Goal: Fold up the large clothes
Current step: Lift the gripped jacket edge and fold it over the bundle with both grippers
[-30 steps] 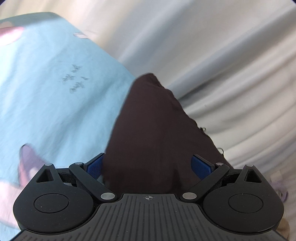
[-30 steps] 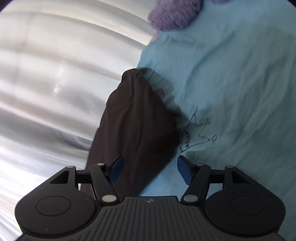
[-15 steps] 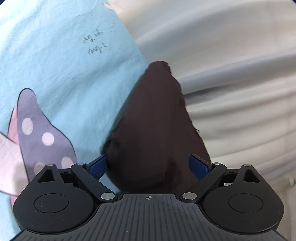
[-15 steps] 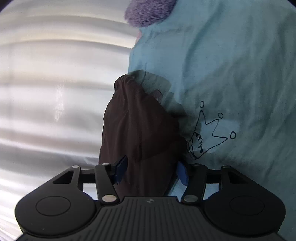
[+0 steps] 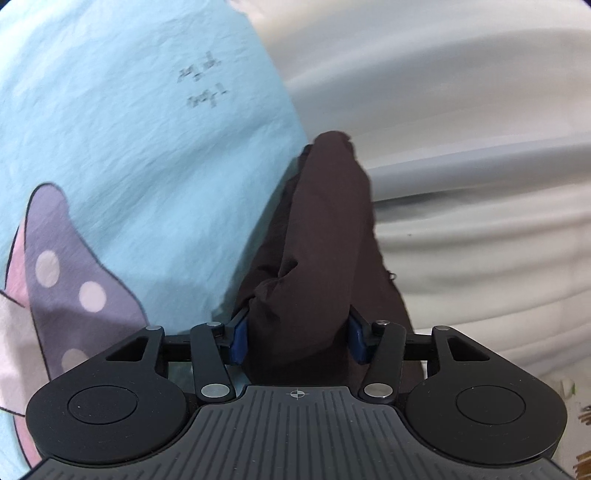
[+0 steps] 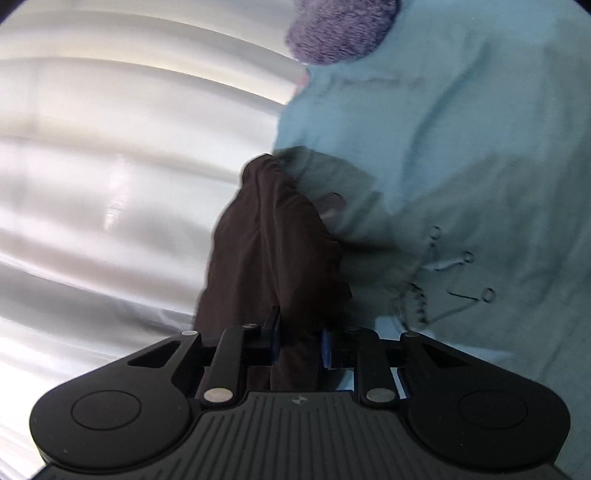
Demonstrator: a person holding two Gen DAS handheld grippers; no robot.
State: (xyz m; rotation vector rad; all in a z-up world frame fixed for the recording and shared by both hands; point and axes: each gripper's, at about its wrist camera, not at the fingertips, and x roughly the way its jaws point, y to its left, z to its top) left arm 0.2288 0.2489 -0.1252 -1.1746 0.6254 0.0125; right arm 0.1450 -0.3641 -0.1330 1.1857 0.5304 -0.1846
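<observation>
A dark brown garment [image 5: 325, 236] lies along the edge of a light blue printed sheet [image 5: 129, 147], one end in each wrist view. In the left wrist view its near end is bunched between the blue pads [image 5: 239, 338] of my left gripper [image 5: 298, 339]. The jaws are closing and the pads press on the cloth. In the right wrist view the garment [image 6: 269, 236] is gathered into a narrow ridge. My right gripper [image 6: 300, 345] pinches it between its pads [image 6: 326, 347], with the jaws still closing.
White ribbed bedding [image 5: 461, 147] lies right of the garment in the left view, and the same bedding [image 6: 110, 147] lies left of it in the right view. The blue sheet [image 6: 461, 147] bears a crown drawing [image 6: 443, 288] and a purple dotted print [image 5: 66, 266]. A fluffy purple item [image 6: 340, 29] lies at the far edge.
Both pairs of jaws have narrowed from wide open onto the dark garment, which is now bunched into a narrower ridge. The left gripper has sunk and rolled; the right has stayed in place.
</observation>
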